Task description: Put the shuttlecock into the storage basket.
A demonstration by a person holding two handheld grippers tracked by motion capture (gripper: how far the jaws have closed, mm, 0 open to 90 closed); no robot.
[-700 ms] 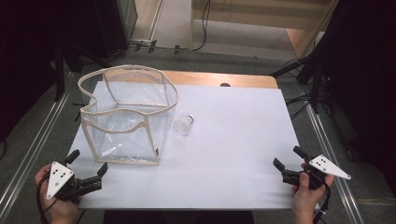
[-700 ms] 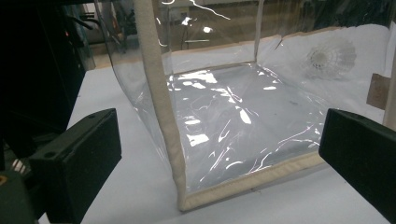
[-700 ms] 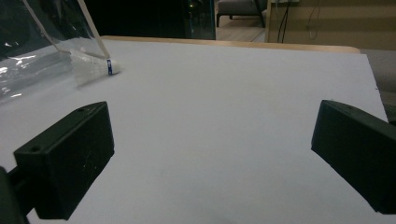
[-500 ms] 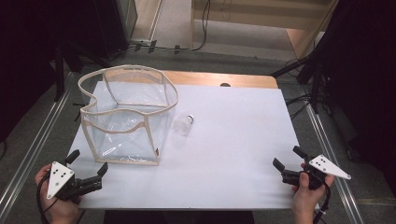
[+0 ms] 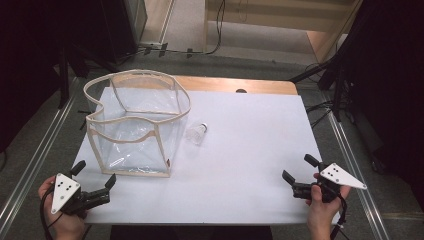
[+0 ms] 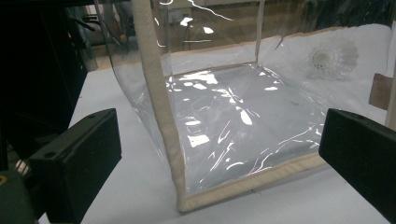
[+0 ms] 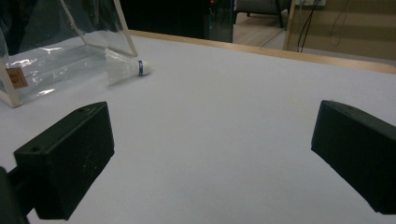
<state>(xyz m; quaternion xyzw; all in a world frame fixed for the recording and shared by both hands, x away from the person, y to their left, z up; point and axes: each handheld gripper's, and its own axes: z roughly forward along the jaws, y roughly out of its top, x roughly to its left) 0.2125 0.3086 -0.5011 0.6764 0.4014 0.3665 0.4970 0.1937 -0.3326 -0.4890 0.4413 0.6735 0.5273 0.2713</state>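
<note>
1 clear plastic bag (image 5: 137, 127), beige trim, upright, mouth open, on table (image 5: 250, 165) left half. 1 white shuttlecock (image 5: 197, 133) lying just right of bag. 2 hand-held grippers: left hand-held gripper (image 5: 94, 181) near bag's front corner, jaws released, empty; right hand-held gripper (image 5: 300, 169) at table's right front, well apart, released, empty.

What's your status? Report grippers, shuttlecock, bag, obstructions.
Left gripper open, empty, near the clear bag. Right gripper open, empty, at the near right. Shuttlecock lying on the table beside the bag. Nothing between right gripper and shuttlecock.

Clear bag (image 6: 243, 112) corner ahead, shuttlecock (image 6: 332, 58) behind it.
</note>
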